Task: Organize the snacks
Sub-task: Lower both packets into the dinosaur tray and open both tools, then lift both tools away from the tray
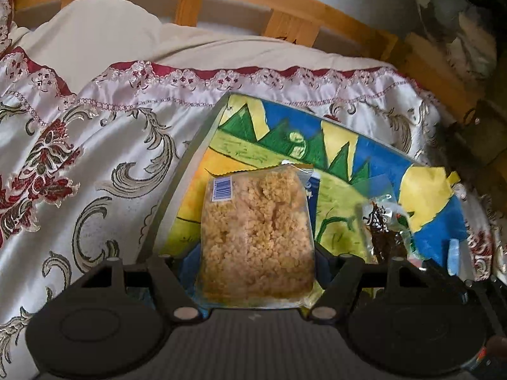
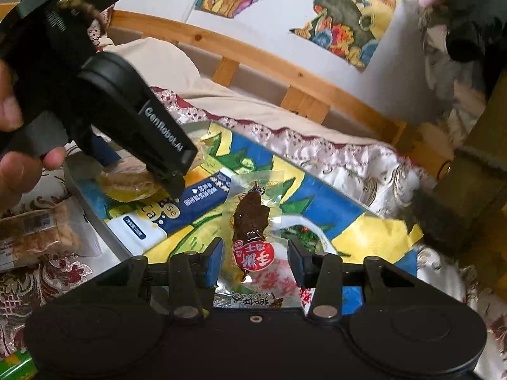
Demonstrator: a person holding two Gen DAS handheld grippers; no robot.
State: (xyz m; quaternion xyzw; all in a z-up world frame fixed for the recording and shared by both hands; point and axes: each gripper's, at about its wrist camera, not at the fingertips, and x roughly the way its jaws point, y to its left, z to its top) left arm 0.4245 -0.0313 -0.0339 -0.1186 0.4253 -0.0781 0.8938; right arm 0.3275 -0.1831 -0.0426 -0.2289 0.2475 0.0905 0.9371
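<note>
Mid-task. Left claw [image 1: 255, 272] is clamped on the clear bag of puffed-rice snack [image 1: 256, 234], held over the painted board [image 1: 285, 139] on the bed. Right claw [image 2: 256, 261] is parted around the dark meat snack packet [image 2: 250, 218], not pinching it. Blue-white packet [image 2: 164, 218] lies on the board; another bag [image 2: 35, 231] sits off it, still unsorted.

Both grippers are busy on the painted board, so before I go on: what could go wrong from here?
1. The left gripper pinches the crumbly rice cake pack by its sides; squeezing may crush it.
2. The right gripper straddles the slippery dark jerky pouch, jaws open; it may slide away.
3. The grippers work close together and could collide.
</note>
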